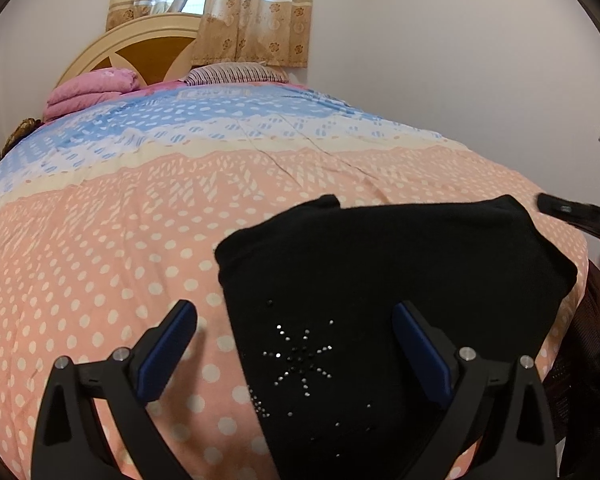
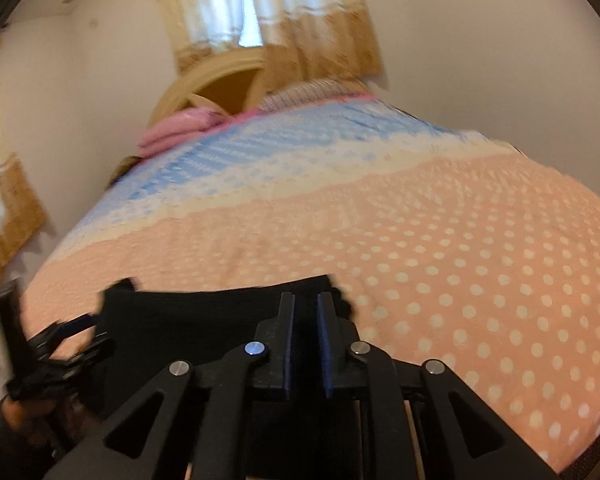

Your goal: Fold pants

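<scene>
1. One pair of black pants (image 1: 380,280), folded into a compact stack, is lying on the near right part of the bedspread (image 1: 140,220); rhinestone star is facing up at the near end.
2. Left gripper (image 1: 296,344) is hovering over the pants' near left edge, fingers wide apart, holding nothing.
3. Right gripper (image 2: 305,316) is sitting at the pants' right edge, fingers nearly together; whether they are pinching fabric, cannot tell.
4. One pink folded blanket (image 1: 88,92) and one striped pillow (image 1: 236,73) are lying far off by the headboard (image 1: 140,44); bedspread is stretching wide to the left and far side.
</scene>
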A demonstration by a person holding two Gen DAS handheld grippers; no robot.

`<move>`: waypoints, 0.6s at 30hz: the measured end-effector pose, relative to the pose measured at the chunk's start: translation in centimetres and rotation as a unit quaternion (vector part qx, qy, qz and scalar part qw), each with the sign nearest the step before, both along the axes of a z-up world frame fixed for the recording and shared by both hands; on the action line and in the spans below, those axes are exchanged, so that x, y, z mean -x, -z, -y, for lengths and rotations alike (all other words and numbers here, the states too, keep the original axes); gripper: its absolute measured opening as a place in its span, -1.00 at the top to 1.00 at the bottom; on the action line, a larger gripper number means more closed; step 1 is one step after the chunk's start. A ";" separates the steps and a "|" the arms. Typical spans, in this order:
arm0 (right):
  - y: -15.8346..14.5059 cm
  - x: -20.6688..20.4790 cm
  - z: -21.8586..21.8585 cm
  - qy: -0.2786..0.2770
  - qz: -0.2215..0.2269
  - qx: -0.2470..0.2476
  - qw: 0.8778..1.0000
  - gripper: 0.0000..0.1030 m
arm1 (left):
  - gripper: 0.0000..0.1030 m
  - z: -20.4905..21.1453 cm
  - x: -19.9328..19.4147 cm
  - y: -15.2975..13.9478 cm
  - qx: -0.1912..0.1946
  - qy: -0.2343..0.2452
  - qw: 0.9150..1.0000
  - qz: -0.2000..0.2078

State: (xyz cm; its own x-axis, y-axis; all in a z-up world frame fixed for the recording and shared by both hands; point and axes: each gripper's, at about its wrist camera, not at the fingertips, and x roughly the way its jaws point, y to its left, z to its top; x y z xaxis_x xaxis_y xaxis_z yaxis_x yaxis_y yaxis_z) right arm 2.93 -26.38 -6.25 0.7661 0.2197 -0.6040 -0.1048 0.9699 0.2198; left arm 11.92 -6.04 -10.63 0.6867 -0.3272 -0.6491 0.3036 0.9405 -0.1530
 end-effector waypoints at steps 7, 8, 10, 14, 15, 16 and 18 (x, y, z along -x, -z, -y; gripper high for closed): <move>2.6 3.0 -2.1 -0.065 -0.027 0.015 0.997 0.27 | -0.99 -0.1 0.0 0.1 0.001 -0.002 1.000 -0.003; 3.1 3.1 -2.2 -0.064 -0.034 0.019 0.997 0.27 | -1.00 -0.1 0.0 0.2 0.001 -0.003 1.000 -0.005; 4.5 2.8 -1.8 -0.058 -0.055 0.017 0.997 0.27 | -1.00 -0.2 0.0 0.4 0.002 -0.002 1.000 -0.008; 5.3 2.5 -1.0 -0.061 -0.060 -0.004 0.996 0.27 | -1.00 -0.3 -0.1 0.8 0.006 -0.002 1.000 -0.015; 5.3 2.5 -1.0 -0.063 -0.060 -0.002 0.996 0.27 | -1.00 -0.4 -0.1 0.8 0.008 -0.002 1.000 -0.017; 5.1 2.5 -1.0 -0.063 -0.060 -0.001 0.996 0.27 | -1.00 -0.5 -0.1 0.9 0.010 -0.002 1.000 -0.018; 4.7 2.7 -0.7 -0.064 -0.056 -0.007 0.996 0.27 | -1.00 -0.5 0.0 0.9 0.013 -0.002 1.000 -0.021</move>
